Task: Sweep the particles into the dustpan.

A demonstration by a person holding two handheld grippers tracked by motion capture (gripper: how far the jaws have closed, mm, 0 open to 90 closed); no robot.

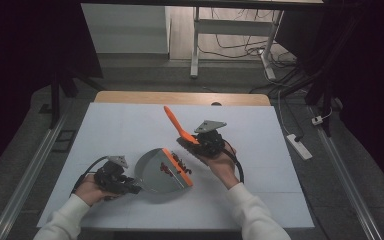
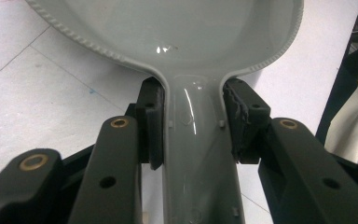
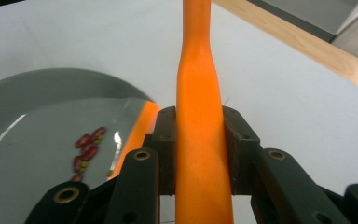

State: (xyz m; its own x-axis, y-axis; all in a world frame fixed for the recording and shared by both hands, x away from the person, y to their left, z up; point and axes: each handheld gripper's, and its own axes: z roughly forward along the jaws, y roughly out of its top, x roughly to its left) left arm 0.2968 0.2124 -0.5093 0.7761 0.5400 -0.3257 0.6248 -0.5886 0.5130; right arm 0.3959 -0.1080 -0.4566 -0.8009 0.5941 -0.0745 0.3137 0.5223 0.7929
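White covering spreads over the table (image 1: 130, 125), with a strip of bare wood along its far edge and a tangle of cables on the dim floor beyond. We take the grey dustpan (image 1: 155, 172) as our landmark: it lies near the middle of the sheet, toward our side, its orange lip (image 1: 178, 167) on the side facing our right hand. Inside the dustpan, close to that lip, sit a small scatter of dark red beans (image 3: 87, 150) with a few yellowish bits among them; the rest of its floor is bare and glossy. Our left gripper (image 2: 193, 121), on the side of the dustpan away from the lip, has its jaws closed snugly on the dustpan's grey handle (image 2: 196, 163), one pad pressed to each side. Our right gripper (image 3: 199, 140), just beyond the lip, is clamped on the orange handle of a brush (image 1: 176, 127), whose handle slants up and away from the dustpan toward the far edge of the table. We see the dark bristles (image 1: 187, 147) of the brush low, just beside the lip. Our white sleeves (image 1: 252, 212) come in from the near edge.
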